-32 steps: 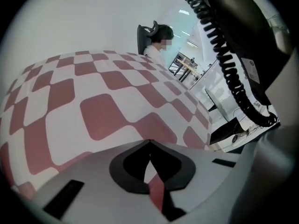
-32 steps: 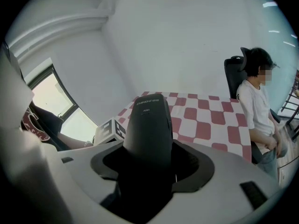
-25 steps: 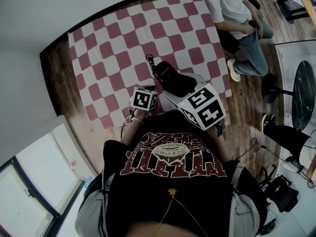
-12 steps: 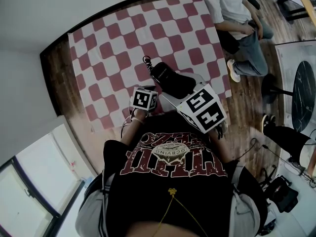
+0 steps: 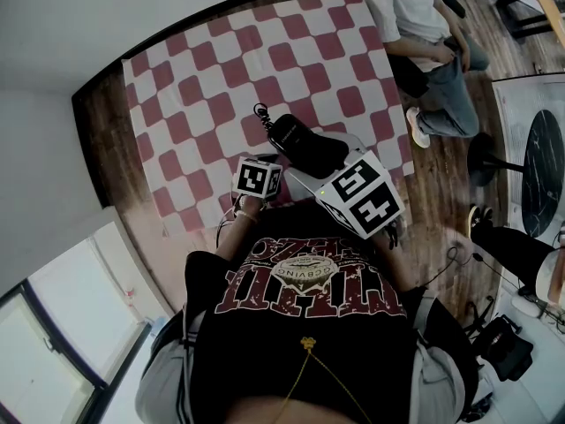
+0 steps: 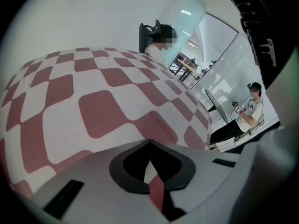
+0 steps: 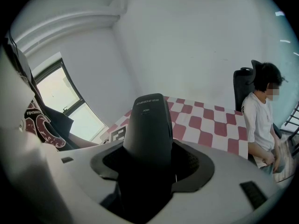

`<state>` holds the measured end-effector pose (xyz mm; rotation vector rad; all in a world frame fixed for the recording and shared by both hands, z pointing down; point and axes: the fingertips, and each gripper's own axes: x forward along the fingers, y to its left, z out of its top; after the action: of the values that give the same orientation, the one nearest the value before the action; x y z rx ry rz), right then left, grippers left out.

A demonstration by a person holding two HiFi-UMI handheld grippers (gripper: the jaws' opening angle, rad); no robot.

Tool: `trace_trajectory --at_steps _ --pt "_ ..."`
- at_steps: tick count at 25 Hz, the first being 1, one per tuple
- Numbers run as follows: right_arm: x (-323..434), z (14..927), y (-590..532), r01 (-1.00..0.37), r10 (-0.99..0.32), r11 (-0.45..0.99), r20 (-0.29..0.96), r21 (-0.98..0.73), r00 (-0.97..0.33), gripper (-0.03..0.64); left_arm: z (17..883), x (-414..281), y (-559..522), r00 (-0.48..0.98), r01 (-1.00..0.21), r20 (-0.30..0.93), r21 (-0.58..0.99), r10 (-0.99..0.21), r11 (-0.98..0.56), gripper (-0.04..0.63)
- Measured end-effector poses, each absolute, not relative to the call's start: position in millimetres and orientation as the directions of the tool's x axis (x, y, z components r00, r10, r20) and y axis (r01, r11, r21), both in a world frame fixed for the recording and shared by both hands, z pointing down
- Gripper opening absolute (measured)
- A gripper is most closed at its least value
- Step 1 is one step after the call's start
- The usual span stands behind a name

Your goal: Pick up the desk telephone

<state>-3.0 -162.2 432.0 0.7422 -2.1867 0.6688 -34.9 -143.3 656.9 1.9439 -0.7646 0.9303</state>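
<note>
**Phone in the right claw, left claw idle beside it**

My right gripper has its jaws clamped on the desk telephone. In the right gripper view the black body fills the gap between the jaws and rises straight out of it, so the grip is on the near end. From the head view the phone's long axis runs from that grip, at the near right, away to the far left over the checked cloth. So the phone lies directly ahead of the right claw, in line with its jaws, and any lift is the right hand's job.

In the right gripper view the far end shows against the wall above the cloth. I judge it tipped up, though I cannot tell whether the whole body is clear of the table.

My left gripper sits just left of the phone, near the table's near edge. Its jaws are together with only a sliver of cloth showing through them — nothing held.

A dark cord curls off the phone's far end onto the cloth. It could drag or snag as I raise the phone, so I would go up slowly. A seated person is at the far right, well apart from the phone and not in the way.
</note>
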Motion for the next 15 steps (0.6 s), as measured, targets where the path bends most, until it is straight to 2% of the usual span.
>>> trace_trajectory --at_steps 15 --pt "2.1 432.9 -164.3 -0.689 -0.317 0.693 0.768 -0.213 -0.556 0.285 656.3 -34.2 -143.7 0.540 -0.778 0.824 0.410 -0.172 -0.476 0.000"
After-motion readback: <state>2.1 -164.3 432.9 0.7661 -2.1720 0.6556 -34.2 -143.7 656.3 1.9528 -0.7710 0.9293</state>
